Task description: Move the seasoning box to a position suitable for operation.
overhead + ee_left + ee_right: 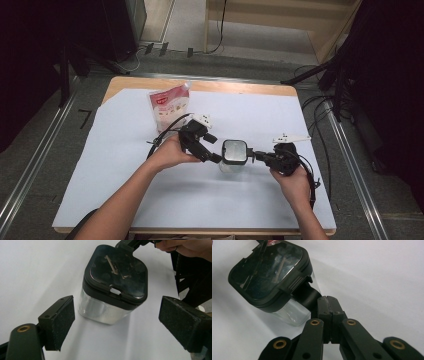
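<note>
A clear square container (pixel 234 155) with a black lid stands on the white sheet at the table's middle. In the left gripper view the container (pixel 113 282) sits just beyond my left gripper (pixel 120 317), whose jaws stand wide open with nothing between the pads (pixel 61 317). From above, the left gripper (pixel 215 157) is at the container's left side. My right gripper (pixel 257 155) comes in from the right. In the right gripper view the right gripper (pixel 327 302) is shut on the black tab (pixel 308 293) that juts from the lid of the container (pixel 272 277).
A red and white pouch (pixel 169 105) stands at the back of the white sheet (pixel 125 165), behind the left hand. Cables trail from both grippers. The wooden table edge (pixel 200 85) shows at the far side, with stands and cables on the floor beyond.
</note>
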Tool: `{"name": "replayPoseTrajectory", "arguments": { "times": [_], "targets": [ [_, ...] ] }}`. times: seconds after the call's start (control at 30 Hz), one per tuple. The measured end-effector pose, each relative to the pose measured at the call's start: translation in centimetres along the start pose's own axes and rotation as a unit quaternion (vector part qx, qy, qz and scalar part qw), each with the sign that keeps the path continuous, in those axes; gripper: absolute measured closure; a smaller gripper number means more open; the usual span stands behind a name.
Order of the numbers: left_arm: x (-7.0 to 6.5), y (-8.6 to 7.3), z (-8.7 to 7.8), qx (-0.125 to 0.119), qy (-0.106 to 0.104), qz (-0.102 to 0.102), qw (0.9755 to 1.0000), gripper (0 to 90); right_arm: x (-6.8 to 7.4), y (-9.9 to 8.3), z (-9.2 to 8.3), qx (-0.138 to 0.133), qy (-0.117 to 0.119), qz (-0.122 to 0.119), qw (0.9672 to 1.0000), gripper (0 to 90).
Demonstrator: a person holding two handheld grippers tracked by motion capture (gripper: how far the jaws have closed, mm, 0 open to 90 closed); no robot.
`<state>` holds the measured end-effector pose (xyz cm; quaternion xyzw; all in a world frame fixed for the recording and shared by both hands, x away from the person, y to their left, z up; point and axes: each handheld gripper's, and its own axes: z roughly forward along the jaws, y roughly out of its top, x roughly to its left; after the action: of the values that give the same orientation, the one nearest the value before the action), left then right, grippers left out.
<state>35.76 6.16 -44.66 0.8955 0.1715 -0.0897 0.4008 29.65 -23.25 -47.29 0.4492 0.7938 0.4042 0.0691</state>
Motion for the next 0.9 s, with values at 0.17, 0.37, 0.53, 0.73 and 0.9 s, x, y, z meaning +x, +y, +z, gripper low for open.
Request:
{"name": "replayPoseTrajectory", "arguments": {
  "times": [0.17, 0.37, 0.53, 0.73, 0.9],
  "targets": [
    [0.2, 0.0, 1.1, 0.011, -0.001, -0.002, 0.9999, 11.2, -0.3, 0.0, 0.3, 0.006, 0.003, 0.006, 1.0, 90.0],
    [-0.2, 0.2, 2.1, 0.012, 0.004, 0.008, 0.9999, 11.1, -0.3, 0.0, 0.4, 0.006, 0.001, 0.003, 1.0, 90.0],
    [-0.3, 0.0, 3.0, 0.016, 0.008, 0.005, 0.9998, 11.0, -0.2, -0.1, 0.3, 0.007, -0.001, 0.007, 1.0, 90.0],
    [-0.5, 0.2, 3.7, 0.014, 0.015, 0.019, 0.9996, 10.9, -0.2, -0.2, 0.3, 0.003, 0.0, 0.009, 1.0, 90.0],
    [-0.5, 0.2, 4.1, 0.016, 0.021, 0.022, 0.9994, 10.9, -0.2, -0.2, 0.3, 0.002, 0.0, 0.008, 1.0, 90.0]
  ]
}}
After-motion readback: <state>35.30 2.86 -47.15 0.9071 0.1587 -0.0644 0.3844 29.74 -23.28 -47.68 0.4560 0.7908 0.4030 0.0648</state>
